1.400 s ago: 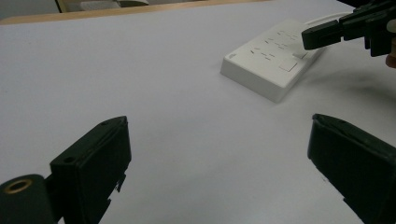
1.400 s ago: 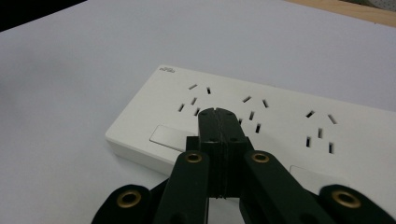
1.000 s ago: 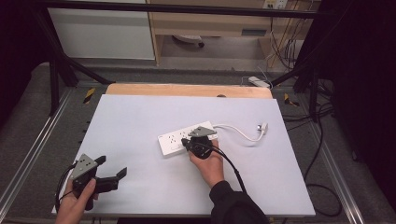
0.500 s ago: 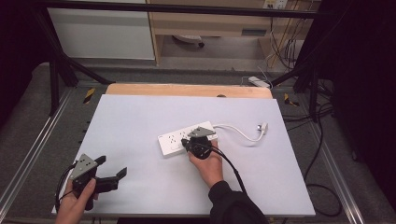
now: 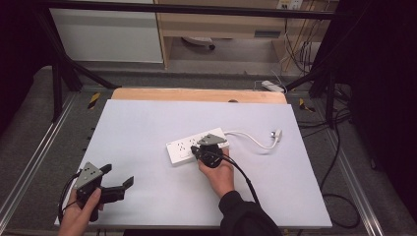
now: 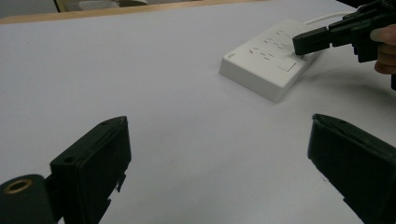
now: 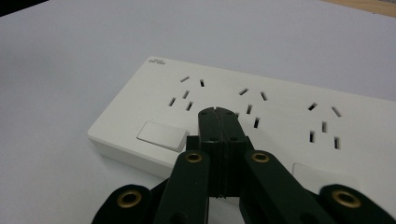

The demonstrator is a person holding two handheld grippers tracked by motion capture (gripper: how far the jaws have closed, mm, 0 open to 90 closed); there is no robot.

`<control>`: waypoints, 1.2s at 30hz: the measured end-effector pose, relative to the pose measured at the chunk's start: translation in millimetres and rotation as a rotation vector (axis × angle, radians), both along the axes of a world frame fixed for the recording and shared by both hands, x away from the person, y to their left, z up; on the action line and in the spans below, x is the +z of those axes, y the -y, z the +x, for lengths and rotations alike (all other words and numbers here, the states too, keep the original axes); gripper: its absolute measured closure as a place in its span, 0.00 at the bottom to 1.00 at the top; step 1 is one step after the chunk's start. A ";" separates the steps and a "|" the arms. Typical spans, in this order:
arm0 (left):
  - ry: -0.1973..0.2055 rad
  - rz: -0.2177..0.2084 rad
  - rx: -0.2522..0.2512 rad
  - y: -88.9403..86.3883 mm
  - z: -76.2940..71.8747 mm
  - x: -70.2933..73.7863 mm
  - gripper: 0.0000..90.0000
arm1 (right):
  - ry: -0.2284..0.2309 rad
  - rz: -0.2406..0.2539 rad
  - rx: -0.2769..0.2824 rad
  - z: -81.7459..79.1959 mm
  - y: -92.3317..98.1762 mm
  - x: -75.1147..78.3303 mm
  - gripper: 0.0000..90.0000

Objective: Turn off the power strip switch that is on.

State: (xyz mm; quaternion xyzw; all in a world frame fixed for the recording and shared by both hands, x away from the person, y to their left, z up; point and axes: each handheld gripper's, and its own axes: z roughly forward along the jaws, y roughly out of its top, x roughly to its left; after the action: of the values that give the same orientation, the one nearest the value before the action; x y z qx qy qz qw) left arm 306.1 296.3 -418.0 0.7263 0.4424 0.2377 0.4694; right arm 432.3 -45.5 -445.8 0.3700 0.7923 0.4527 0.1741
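A white power strip [image 5: 183, 147] lies near the middle of the white table [image 5: 147, 123], its cable [image 5: 255, 143] running right to a plug [image 5: 277, 133]. My right gripper [image 5: 194, 151] is shut with nothing in it. In the right gripper view its tips [image 7: 217, 113] hover just above the power strip [image 7: 280, 107], right of a flat rocker switch [image 7: 160, 135]; whether they touch is unclear. My left gripper [image 5: 118, 181] is held at the table's front left corner, open wide and empty. The left gripper view shows the power strip [image 6: 261, 63] and the right gripper [image 6: 310, 41] beyond my left gripper [image 6: 219, 144].
A wooden strip [image 5: 196, 95] borders the table's far edge. Metal frame rails [image 5: 34, 162] run along both sides, and black cables [image 5: 339, 167] hang off the right. A second switch [image 7: 317, 175] sits at the strip's near right.
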 end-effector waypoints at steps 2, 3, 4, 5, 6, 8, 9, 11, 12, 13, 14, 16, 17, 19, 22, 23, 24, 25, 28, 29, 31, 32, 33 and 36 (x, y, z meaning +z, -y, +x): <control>0.000 0.000 0.000 0.0 0.0 0.0 0.07 | 0.004 -0.001 0.001 -0.1 -0.1 -0.2 1.00; 0.000 0.000 0.000 0.0 0.0 0.0 0.07 | 0.010 -0.006 0.003 -0.4 -0.5 -0.2 1.00; 0.000 0.000 -0.001 -0.1 0.1 0.0 0.07 | 0.011 -0.008 0.002 -0.6 -0.6 -0.2 1.00; 0.000 0.000 -0.001 -0.1 0.1 0.1 0.07 | 0.011 -0.006 -0.001 -0.9 -0.8 -0.4 1.00; 0.001 0.000 -0.001 -0.2 0.1 0.1 0.07 | 0.011 -0.006 -0.001 -0.9 -0.8 -0.4 1.00; 0.000 -0.002 0.000 0.0 0.0 0.1 0.07 | 0.013 -0.005 0.000 -1.0 -0.8 -0.7 1.00; 0.000 -0.002 0.000 -0.1 -0.1 0.1 0.07 | 0.014 -0.004 -0.002 -1.0 -0.7 -0.8 1.00; 0.000 -0.002 0.000 0.0 0.0 0.1 0.07 | 0.017 -0.002 -0.006 -1.2 -1.1 -1.1 1.00; 0.000 -0.002 0.000 0.0 -0.1 0.1 0.07 | 0.018 -0.001 -0.008 -1.2 -1.2 -1.3 1.00; 0.001 0.000 0.000 -0.1 -0.1 0.2 0.07 | 0.018 -0.001 -0.008 -1.2 -1.2 -1.3 1.00; 0.001 -0.001 0.000 -0.1 -0.1 0.2 0.07 | 0.018 -0.001 -0.009 -1.3 -1.1 -1.4 1.00; 0.000 -0.002 0.000 0.0 0.0 0.1 0.07 | 0.021 0.005 -0.014 -1.7 -1.3 -2.3 1.00; 0.000 -0.001 -0.001 -0.1 0.1 0.1 0.07 | 0.020 0.007 -0.016 -1.9 -1.5 -2.5 1.00; 0.001 -0.001 0.000 -0.1 -0.1 0.2 0.07 | 0.020 0.007 -0.017 -2.1 -1.5 -2.6 1.00; 0.001 0.000 0.000 -0.1 0.0 0.2 0.07 | 0.019 0.007 -0.018 -2.5 -1.7 -2.7 1.00; 0.001 -0.001 0.000 0.0 0.0 0.2 0.07 | 0.020 0.008 -0.019 -2.6 -1.7 -2.9 1.00; 0.001 0.000 0.000 0.0 0.0 0.2 0.07 | 0.020 0.008 -0.019 -2.6 -1.7 -2.9 1.00; 0.000 -0.001 -0.001 0.1 -0.1 0.1 0.07 | 0.023 0.006 -0.018 -2.5 -1.7 -3.2 1.00; 0.001 0.000 -0.001 -0.1 -0.1 0.2 0.07 | 0.027 0.008 -0.016 -3.1 -2.6 -5.6 1.00; 0.001 0.000 -0.001 -0.1 -0.1 0.2 0.07 | 0.028 0.010 -0.016 -3.0 -2.7 -5.7 1.00; 0.001 0.001 -0.001 -0.1 0.0 0.1 0.07 | 0.027 0.008 -0.015 -2.7 -3.0 -5.5 1.00; 0.000 0.001 -0.001 -0.1 0.0 0.2 0.07 | 0.025 0.003 -0.012 -2.2 -3.0 -4.9 1.00; 0.002 0.000 0.000 -0.1 -0.1 0.2 0.07 | 0.013 0.001 -0.016 -1.9 -3.5 -3.8 1.00; 0.000 -0.001 0.000 -0.1 0.0 0.1 0.07 | 0.014 -0.004 -0.011 -1.6 -3.6 -3.3 1.00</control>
State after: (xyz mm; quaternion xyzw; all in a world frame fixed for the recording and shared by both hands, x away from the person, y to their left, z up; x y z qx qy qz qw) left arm 306.1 296.3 -417.9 0.7262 0.4424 0.2375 0.4695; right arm 430.7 -41.8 -449.1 0.3706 0.7900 0.4528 0.1829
